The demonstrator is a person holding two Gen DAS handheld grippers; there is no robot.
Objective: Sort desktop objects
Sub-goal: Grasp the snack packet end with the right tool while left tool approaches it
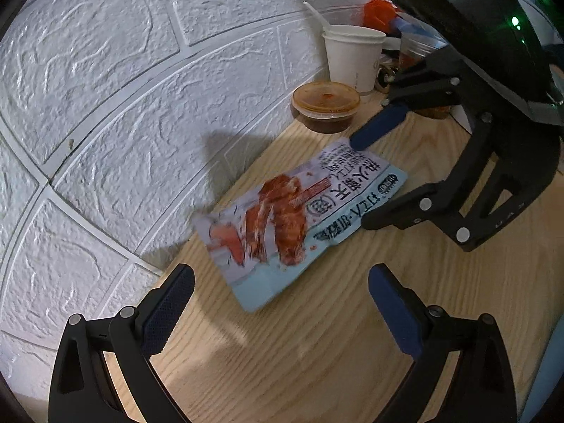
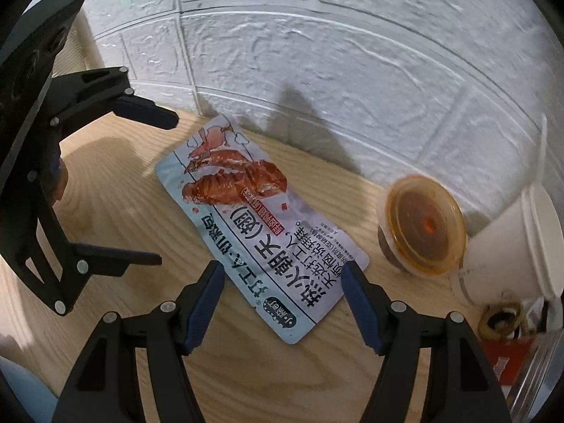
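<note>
A light blue snack packet (image 1: 282, 218) printed with roasted meat lies flat on the wooden table, close to the white wall; it also shows in the right wrist view (image 2: 261, 225). My left gripper (image 1: 282, 282) is open, its fingers straddling the packet's near end. My right gripper (image 2: 283, 278) is open, its fingers on either side of the packet's other end, and it shows in the left wrist view (image 1: 363, 179) at the right. The left gripper appears at the left of the right wrist view (image 2: 158, 187). Neither holds anything.
A small sauce tub (image 1: 324, 105) with an orange lid stands by the wall, also in the right wrist view (image 2: 423, 225). A white paper cup (image 1: 352, 56) with a spoon stands behind it. Clutter, including a red item (image 2: 507, 352), sits beyond the cup. The textured white wall (image 1: 123, 88) borders the table.
</note>
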